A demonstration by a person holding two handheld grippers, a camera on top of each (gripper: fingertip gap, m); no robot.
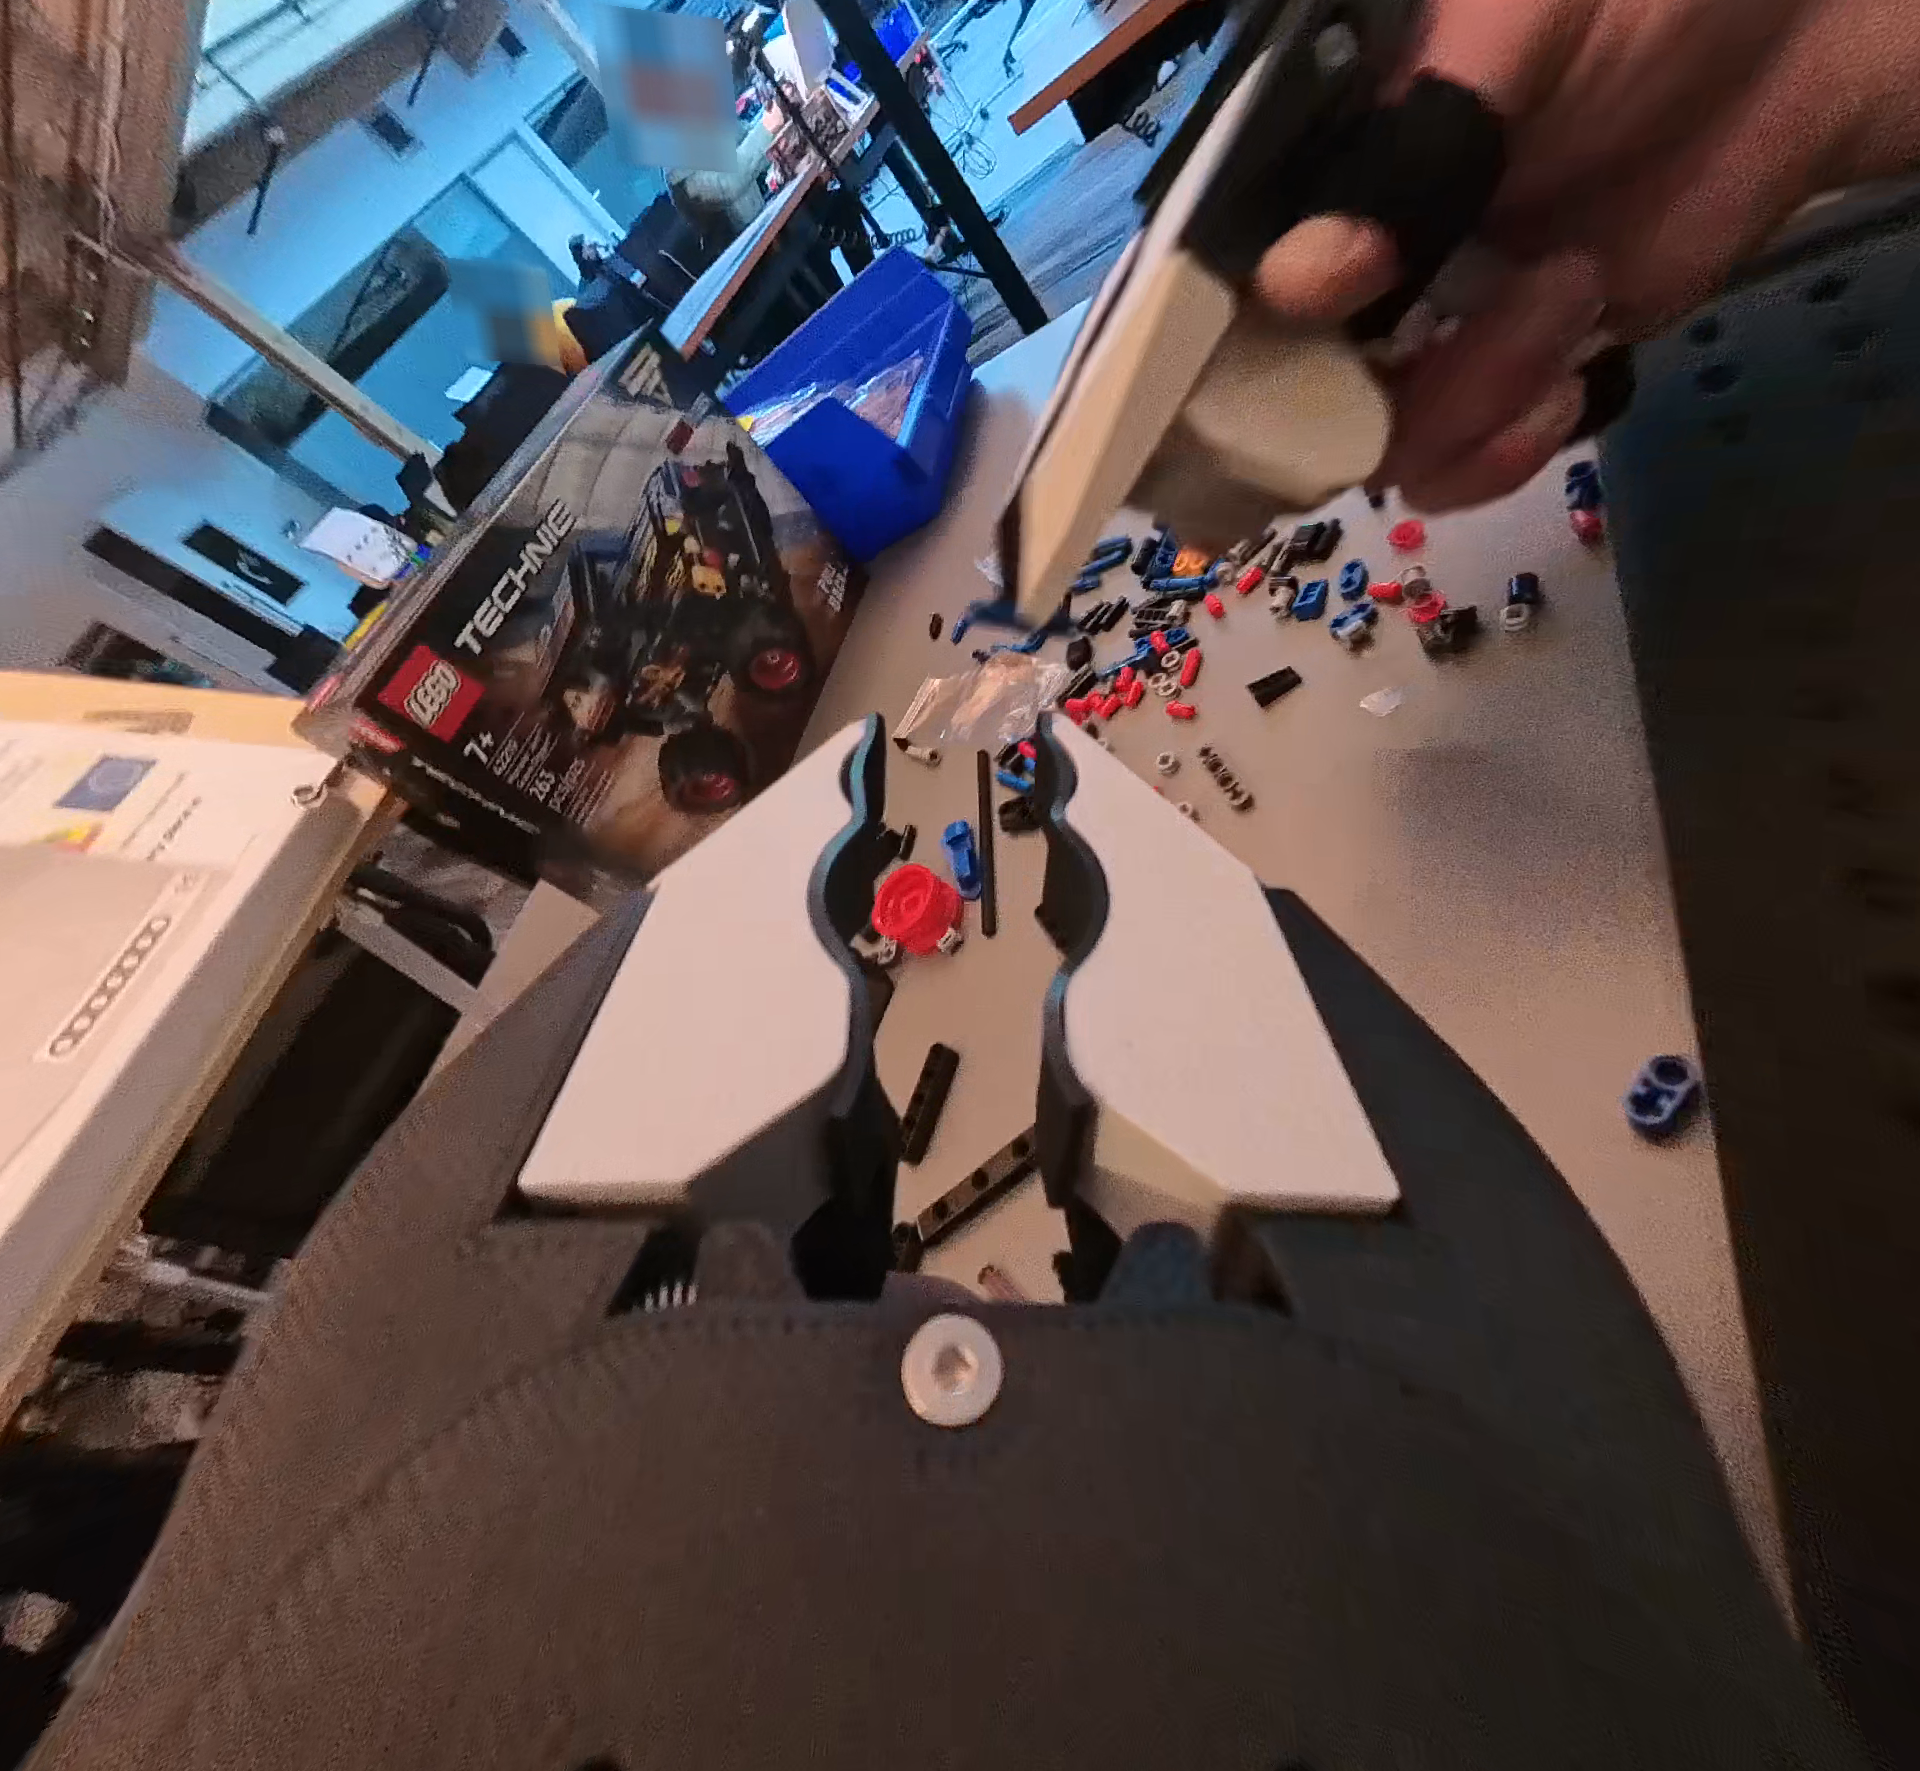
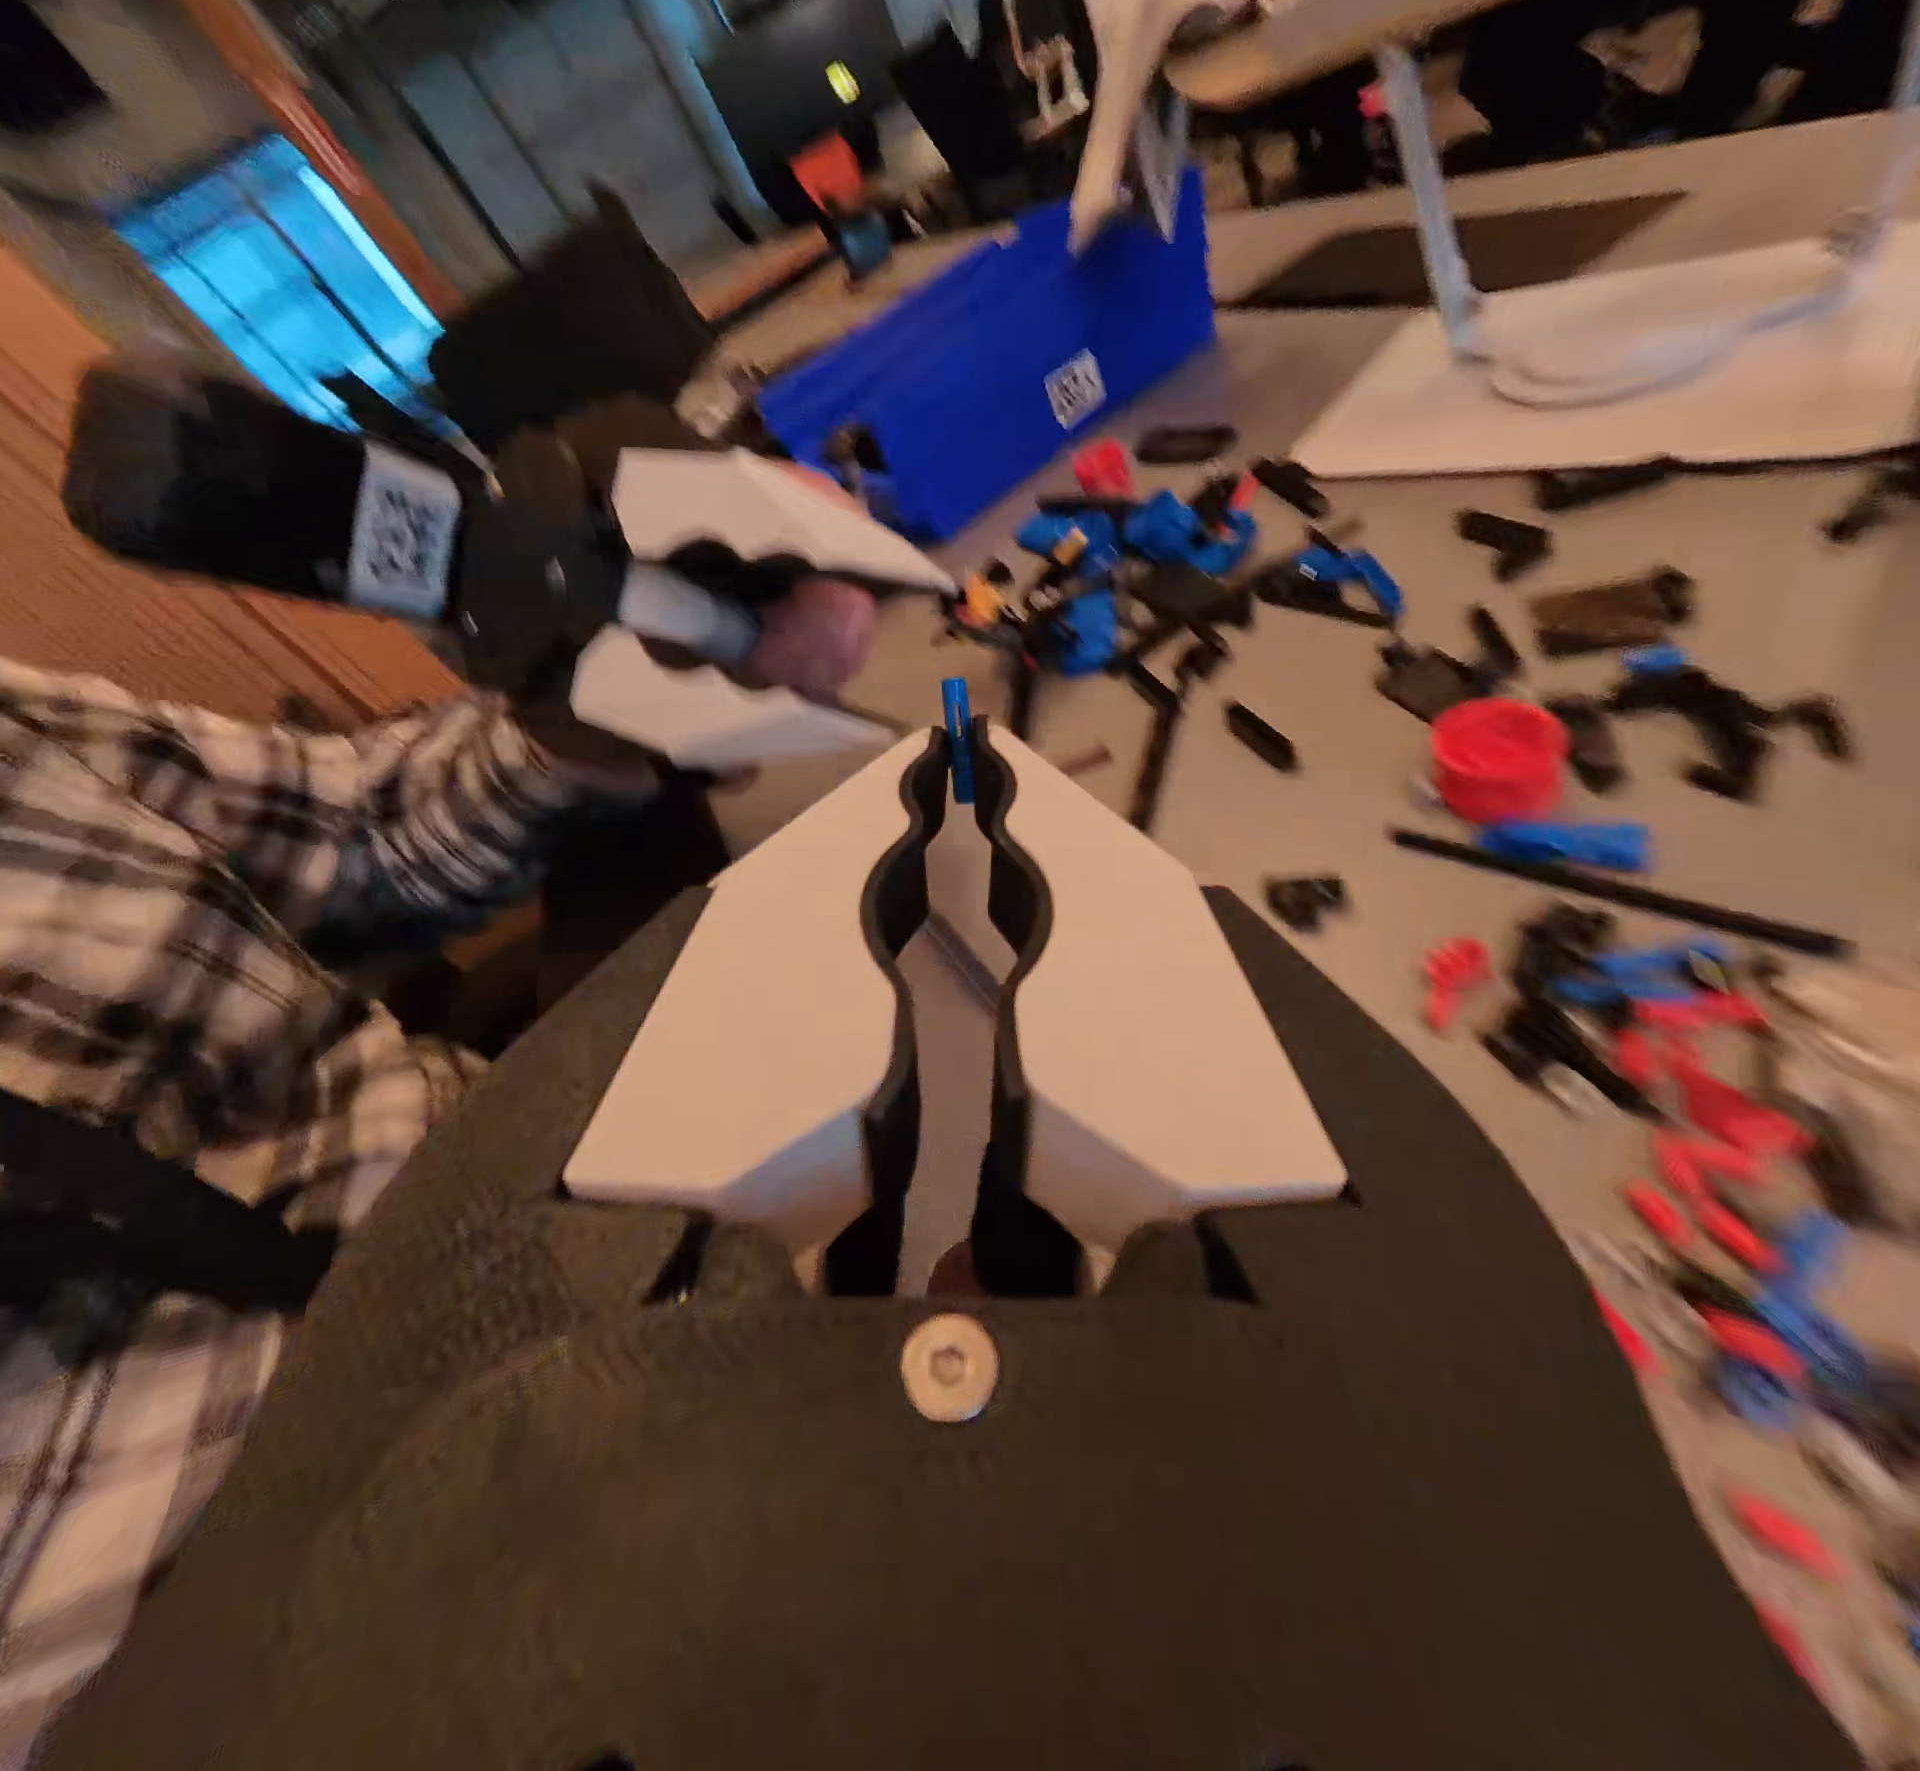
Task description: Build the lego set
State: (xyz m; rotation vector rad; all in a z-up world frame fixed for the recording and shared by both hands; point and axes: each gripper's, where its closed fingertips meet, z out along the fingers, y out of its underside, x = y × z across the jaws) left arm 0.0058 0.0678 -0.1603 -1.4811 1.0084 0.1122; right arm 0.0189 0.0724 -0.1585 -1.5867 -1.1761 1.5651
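Note:
My left gripper (image 1: 958,745) is open and empty, low over the grey table (image 1: 1455,838). Between its fingers lie a red wheel hub (image 1: 914,909), a small blue piece (image 1: 961,854) and a thin black axle (image 1: 985,848). My right gripper (image 2: 956,745) is shut on a small blue pin (image 2: 954,698) that sticks out past the tips. It also shows in the left wrist view (image 1: 1023,589), held by a hand above the loose parts. A blue and black part-built assembly (image 2: 1132,568) lies ahead. The left gripper also shows in the right wrist view (image 2: 904,656), open.
Loose red, blue and black pieces (image 1: 1195,620) are scattered over the table. The set's box (image 1: 613,661) leans at the left, a blue bin (image 1: 862,412) behind it. An instruction booklet (image 1: 104,890) lies far left. A white lamp base (image 2: 1621,339) stands at the back right. My left and right fingertips are right by each other.

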